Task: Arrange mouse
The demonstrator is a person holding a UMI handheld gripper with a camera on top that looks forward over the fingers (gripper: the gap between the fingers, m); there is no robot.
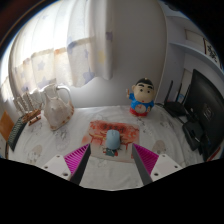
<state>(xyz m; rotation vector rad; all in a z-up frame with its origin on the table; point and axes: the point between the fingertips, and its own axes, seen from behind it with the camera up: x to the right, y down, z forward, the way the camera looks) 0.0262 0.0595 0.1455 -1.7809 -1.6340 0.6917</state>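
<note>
On the white table [60, 165], I am holding my tongs [111, 163] spread wide and lining them up on the pale mouse [112, 139] sitting on its orange mat [98, 129] just ahead, so both fingers can straddle it, with a doll [143, 98] standing beyond.

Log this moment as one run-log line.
task: arrange mouse | gripper: jaws open, nothing held | mouse: on orange mat, just ahead of jaws, untouched | toy figure: upright beyond mat
</note>
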